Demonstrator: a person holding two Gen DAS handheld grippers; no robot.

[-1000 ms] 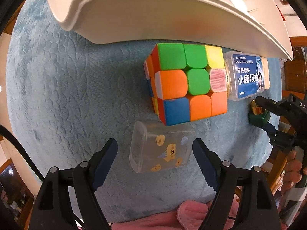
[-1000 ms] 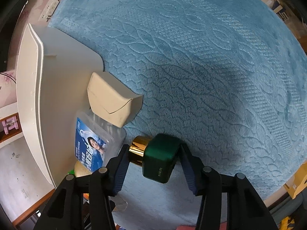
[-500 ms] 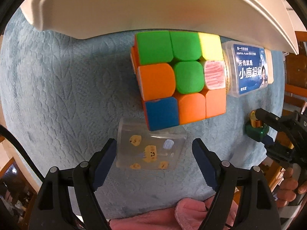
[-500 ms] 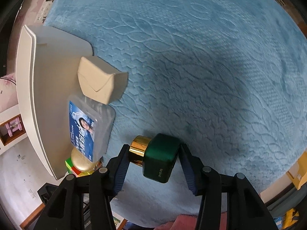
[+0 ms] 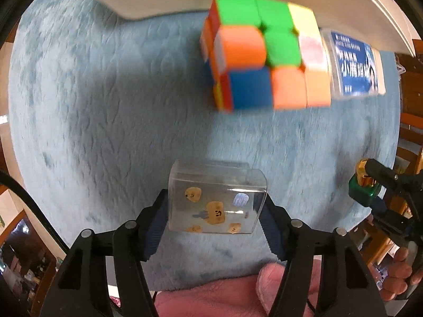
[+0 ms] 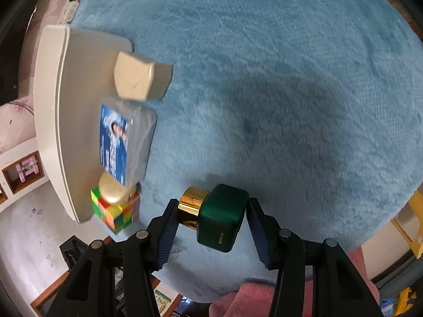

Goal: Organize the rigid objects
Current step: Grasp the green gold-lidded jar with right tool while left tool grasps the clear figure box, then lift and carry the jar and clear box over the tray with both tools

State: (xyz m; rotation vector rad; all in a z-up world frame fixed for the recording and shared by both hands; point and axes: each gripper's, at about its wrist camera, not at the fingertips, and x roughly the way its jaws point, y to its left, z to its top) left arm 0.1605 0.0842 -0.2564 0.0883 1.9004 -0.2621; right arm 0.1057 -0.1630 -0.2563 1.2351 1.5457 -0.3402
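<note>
Blue plush mat (image 6: pixel 290 79), white tray (image 6: pixel 53 111) empty at its edge: cube (image 5: pixel 264 52), floss box (image 5: pixel 354 63), beige box (image 6: pixel 140 79) beside tray; left gripper (image 5: pixel 215 211) closing around clear box (image 5: pixel 215 203), right gripper (image 6: pixel 211 222) clamping green bottle (image 6: pixel 222 219), farther off.

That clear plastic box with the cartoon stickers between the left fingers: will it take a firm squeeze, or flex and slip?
The clear box looks thin-walled and mostly empty, so probably light and liable to flex. Its glossy sides may slip, though the left gripper's ridged pads, now closing on both sides, should help. A gentle squeeze seems safer.
</note>
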